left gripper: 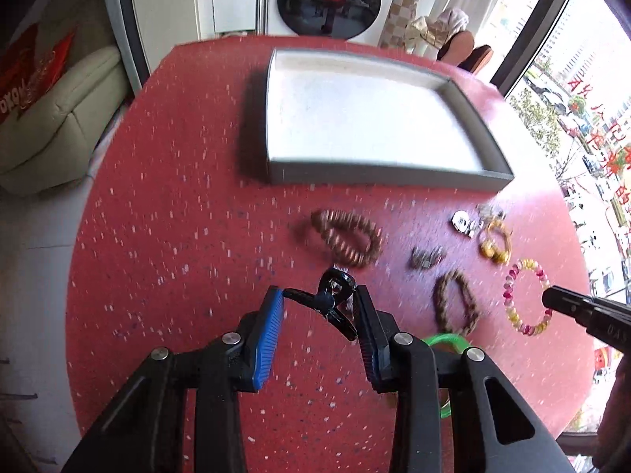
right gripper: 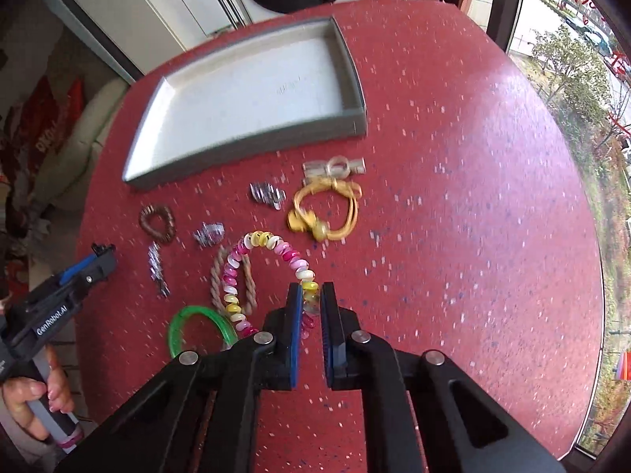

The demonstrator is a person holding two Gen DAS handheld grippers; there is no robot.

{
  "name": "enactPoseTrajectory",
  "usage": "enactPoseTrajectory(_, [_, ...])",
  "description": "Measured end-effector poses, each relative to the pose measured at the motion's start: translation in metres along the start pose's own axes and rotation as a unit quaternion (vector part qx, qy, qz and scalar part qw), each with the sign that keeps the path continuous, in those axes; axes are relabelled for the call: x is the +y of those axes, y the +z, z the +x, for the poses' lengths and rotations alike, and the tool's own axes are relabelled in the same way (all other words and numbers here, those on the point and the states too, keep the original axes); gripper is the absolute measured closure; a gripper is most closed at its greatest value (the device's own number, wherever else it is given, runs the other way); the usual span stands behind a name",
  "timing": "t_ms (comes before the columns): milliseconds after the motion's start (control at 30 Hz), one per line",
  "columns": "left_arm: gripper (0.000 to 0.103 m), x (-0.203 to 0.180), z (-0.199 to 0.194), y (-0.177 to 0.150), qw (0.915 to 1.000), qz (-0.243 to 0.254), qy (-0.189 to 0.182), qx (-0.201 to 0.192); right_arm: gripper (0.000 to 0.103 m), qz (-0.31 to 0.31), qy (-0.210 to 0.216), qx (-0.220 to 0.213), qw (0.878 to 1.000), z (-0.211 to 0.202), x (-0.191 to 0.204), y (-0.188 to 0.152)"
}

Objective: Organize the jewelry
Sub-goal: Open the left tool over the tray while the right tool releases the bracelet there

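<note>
Blue ribbed pads on the left gripper (left gripper: 319,303) pinch a black hair clip (left gripper: 331,299) crosswise between them, lifted clear of the red speckled table (left gripper: 177,197). Seen from the right wrist, the right gripper (right gripper: 311,299) is pressed nearly together on one side of a pink, white and yellow beaded bracelet (right gripper: 268,248), whose loop arches up toward eleven o'clock from the fingertips.

Nearest on the table, a green bangle (right gripper: 193,327) lies at nine o'clock of the right fingers, with a twisted rope bracelet (right gripper: 234,276) just beside it and partly behind the beads. At ten o'clock sits the left gripper in a hand (right gripper: 35,398), with a small silvery piece (right gripper: 157,272) just beyond its tip.

Farther out, a silver cluster (right gripper: 209,234) and a brown beaded bracelet (right gripper: 157,222) lie toward eleven o'clock, and a yellow cord bracelet with gold beads (right gripper: 327,213) lies at twelve. Beyond that are another sparkly piece (right gripper: 268,195) and a clear clasp-like item (right gripper: 335,167).

Farthest, at eleven o'clock, a grey tray (right gripper: 244,149) with a pale floor holds no jewelry; in the left wrist view the same tray (left gripper: 390,177) stands at twelve o'clock.
</note>
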State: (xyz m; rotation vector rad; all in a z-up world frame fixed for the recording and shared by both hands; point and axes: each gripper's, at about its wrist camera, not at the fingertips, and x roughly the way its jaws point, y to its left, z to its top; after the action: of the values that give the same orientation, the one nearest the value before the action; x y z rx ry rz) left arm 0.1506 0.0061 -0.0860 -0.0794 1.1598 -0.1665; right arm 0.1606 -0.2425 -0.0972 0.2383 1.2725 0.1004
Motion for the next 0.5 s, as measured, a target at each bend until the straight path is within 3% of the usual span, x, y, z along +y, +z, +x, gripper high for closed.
enactPoseTrajectory(267, [0.049, -0.006, -0.006, 0.057, 0.9994, 0.007, 0.000, -0.035, 0.093, 0.009, 0.036, -0.028, 0.999, -0.023, -0.025, 0.051])
enactPoseTrajectory(500, [0.049, -0.017, 0.018, 0.111, 0.9983, 0.009, 0.008, -0.057, 0.093, 0.013, 0.058, -0.032, 0.998, -0.006, -0.025, 0.112])
